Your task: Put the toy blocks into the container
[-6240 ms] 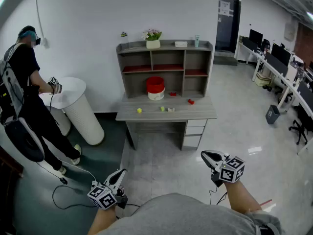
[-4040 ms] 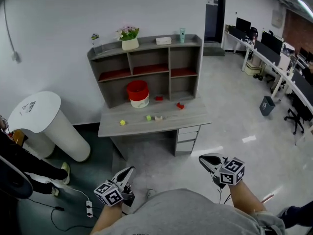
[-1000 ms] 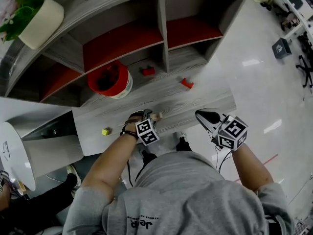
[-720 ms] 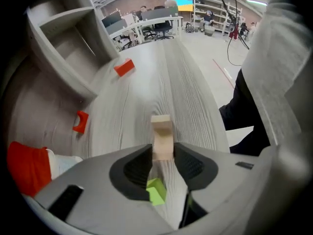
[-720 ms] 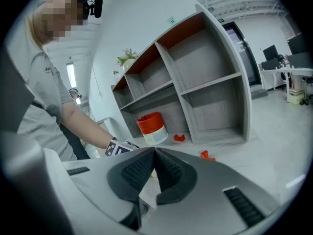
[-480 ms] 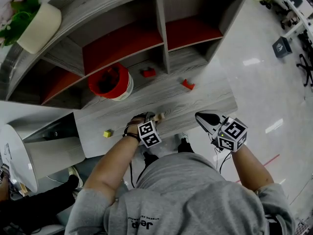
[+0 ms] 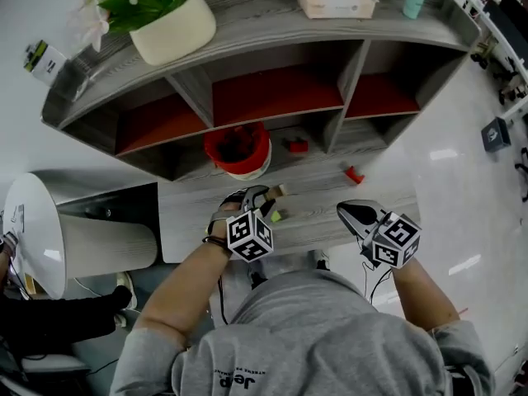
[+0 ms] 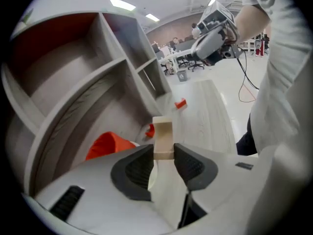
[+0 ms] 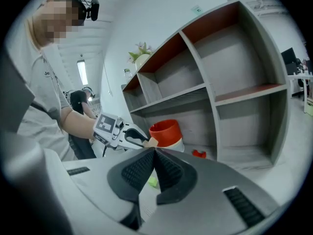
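Toy blocks lie scattered here, and one of them, a beige block (image 8: 163,138), is pinched between the pads of our left gripper (image 8: 164,153), whose jaws have just been closing onto it. Its far end sticks out past the fingertips. We hold it clear of the table (image 7: 186,229), just in front of the red container (image 7: 238,148), with only bare tabletop between the two. That container stands at the back of the table, tucked against the lower edge of the shelf unit (image 7: 272,11), with its mouth facing up. A green block (image 7: 276,216) sits beneath our left gripper, near the table's front edge. A red block (image 7: 297,145) lies back in the shelf opening beside a divider (image 7: 342,106). A second red block (image 7: 353,175) rests on the open right part of the table. Our right gripper (image 7: 345,210) hovers over the front right edge, jaws pressed together on nothing, well apart from the left.
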`<state>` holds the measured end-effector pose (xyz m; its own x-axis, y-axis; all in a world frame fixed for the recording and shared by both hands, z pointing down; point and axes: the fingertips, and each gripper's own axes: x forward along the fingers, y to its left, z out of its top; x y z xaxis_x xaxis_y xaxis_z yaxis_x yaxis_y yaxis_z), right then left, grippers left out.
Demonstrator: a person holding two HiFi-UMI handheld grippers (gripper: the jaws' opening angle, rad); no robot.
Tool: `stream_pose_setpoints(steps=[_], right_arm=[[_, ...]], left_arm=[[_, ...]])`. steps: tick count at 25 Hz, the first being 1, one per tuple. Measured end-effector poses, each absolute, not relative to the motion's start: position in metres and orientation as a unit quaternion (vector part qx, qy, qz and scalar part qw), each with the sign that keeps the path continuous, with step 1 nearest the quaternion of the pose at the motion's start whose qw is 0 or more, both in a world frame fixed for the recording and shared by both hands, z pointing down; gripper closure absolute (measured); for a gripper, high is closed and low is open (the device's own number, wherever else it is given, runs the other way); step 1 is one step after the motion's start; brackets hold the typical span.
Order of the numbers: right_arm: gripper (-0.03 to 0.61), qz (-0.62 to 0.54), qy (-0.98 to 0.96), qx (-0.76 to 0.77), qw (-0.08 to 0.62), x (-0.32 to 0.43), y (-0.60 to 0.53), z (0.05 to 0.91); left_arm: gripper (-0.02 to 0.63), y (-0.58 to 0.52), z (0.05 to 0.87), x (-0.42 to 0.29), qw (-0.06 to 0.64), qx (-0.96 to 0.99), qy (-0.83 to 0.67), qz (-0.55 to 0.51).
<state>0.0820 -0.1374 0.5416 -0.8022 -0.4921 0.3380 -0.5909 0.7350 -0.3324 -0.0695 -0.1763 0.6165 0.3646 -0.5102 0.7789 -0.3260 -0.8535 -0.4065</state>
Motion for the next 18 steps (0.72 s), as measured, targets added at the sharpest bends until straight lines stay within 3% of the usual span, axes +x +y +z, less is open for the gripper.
stream_pose_setpoints(steps=[9,18], right_arm=[[0.56,0.188,-0.938,0.264,0.12,0.027,-0.159,0.517],[0.56,0.189,-0.933,0.278,0.127,0.028,-0.171,0.513]], left_arm=[[0.456,-0.243,0.556,-0.145,0.101,-0.795,0.355,-0.481],[0.451,-0.306,0.556,-0.172,0.112,-0.757,0.402,-0.502]])
